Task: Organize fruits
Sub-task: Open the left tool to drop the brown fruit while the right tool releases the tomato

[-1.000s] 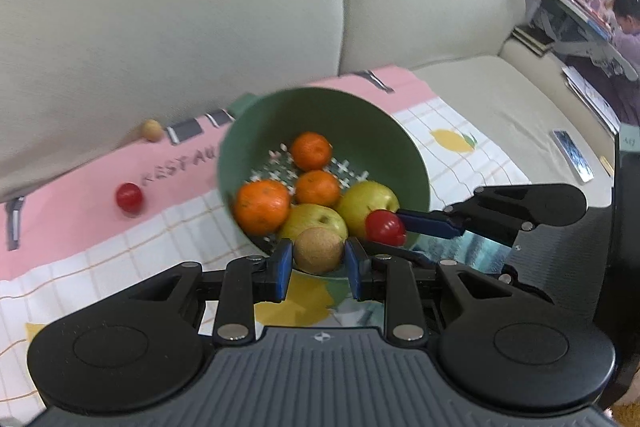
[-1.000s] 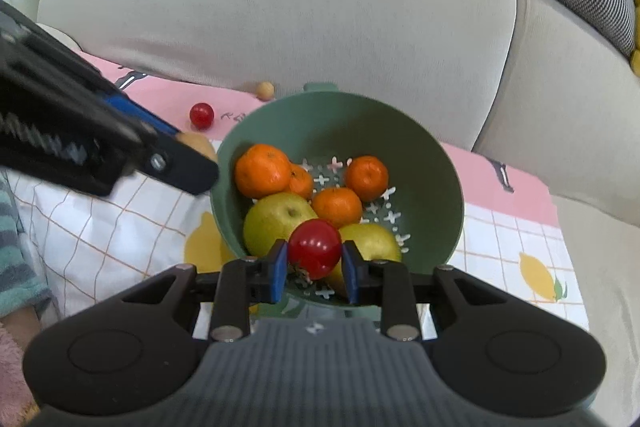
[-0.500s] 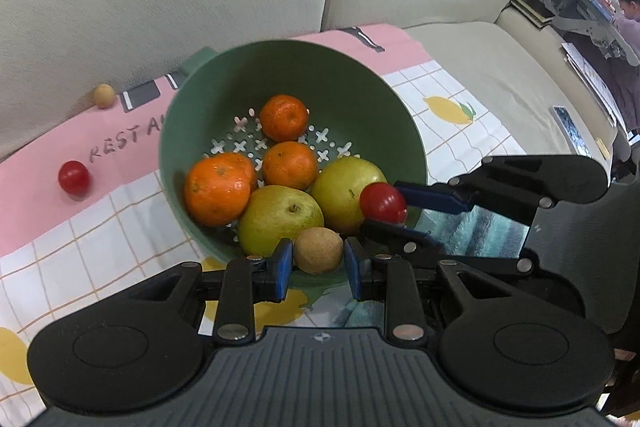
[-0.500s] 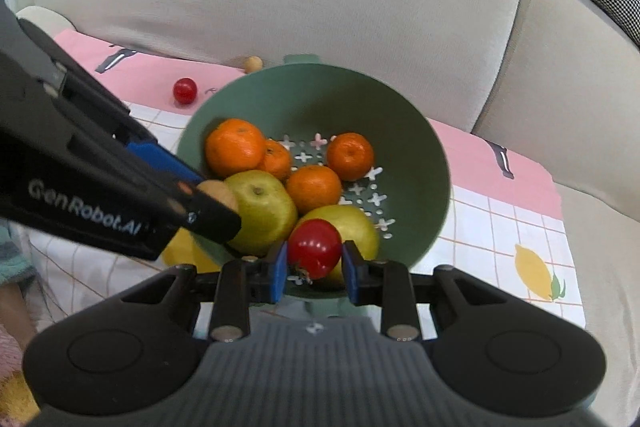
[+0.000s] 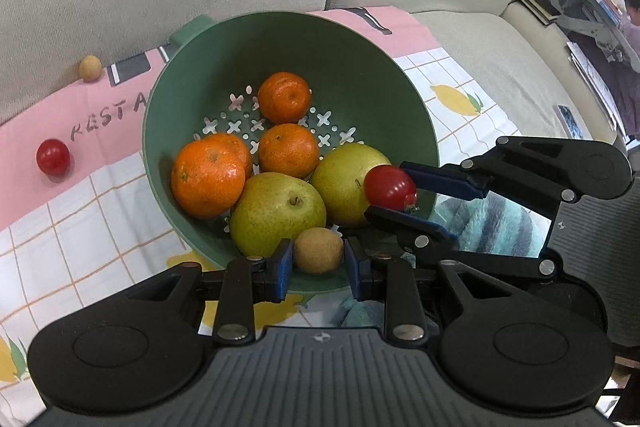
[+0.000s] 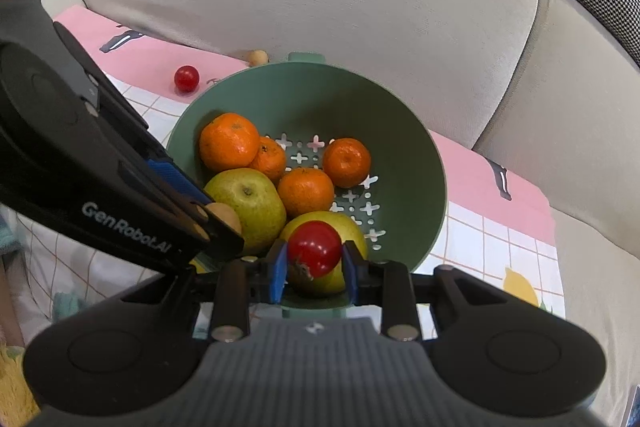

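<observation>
Each gripper is built of matt black plastic. On the left gripper (image 5: 318, 261) a ribbed grey plate is seen at the bottom, with a small round emblem at its upper edge. Two large round black housings are placed at the sides, each with a shallow circular recess. Two straight black links with silver rivets lead to the fingers, and blue pads (image 5: 284, 267) are fitted on the inner faces. The right gripper (image 6: 314, 265) is made in the same form. White lettering "GenRobot.AI" is printed on the side of the left gripper in the right wrist view.
</observation>
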{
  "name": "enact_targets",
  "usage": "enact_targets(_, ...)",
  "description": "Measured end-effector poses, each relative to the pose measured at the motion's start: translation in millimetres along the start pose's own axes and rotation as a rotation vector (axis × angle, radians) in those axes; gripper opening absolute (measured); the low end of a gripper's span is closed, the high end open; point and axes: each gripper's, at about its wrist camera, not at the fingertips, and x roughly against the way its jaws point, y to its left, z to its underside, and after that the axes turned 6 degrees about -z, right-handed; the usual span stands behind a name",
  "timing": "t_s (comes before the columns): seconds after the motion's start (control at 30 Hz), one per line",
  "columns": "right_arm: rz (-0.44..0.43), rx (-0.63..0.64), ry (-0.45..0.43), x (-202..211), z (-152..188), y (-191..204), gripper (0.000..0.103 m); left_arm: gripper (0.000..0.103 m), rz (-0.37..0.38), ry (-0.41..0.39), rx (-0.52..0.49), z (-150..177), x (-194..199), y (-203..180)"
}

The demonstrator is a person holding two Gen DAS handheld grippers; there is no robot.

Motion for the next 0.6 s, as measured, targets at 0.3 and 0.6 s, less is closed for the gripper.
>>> enact_targets(0.3,-0.015,0.016,0.006,0,-2,4,0.026,0.034,0.006,0.004,0.048,2,5,8)
enact_targets(0.6,-0.018,0.019,0.01,0,-4,8,0.026,0.054,-0.01,-0.034,0.038,2,21,7)
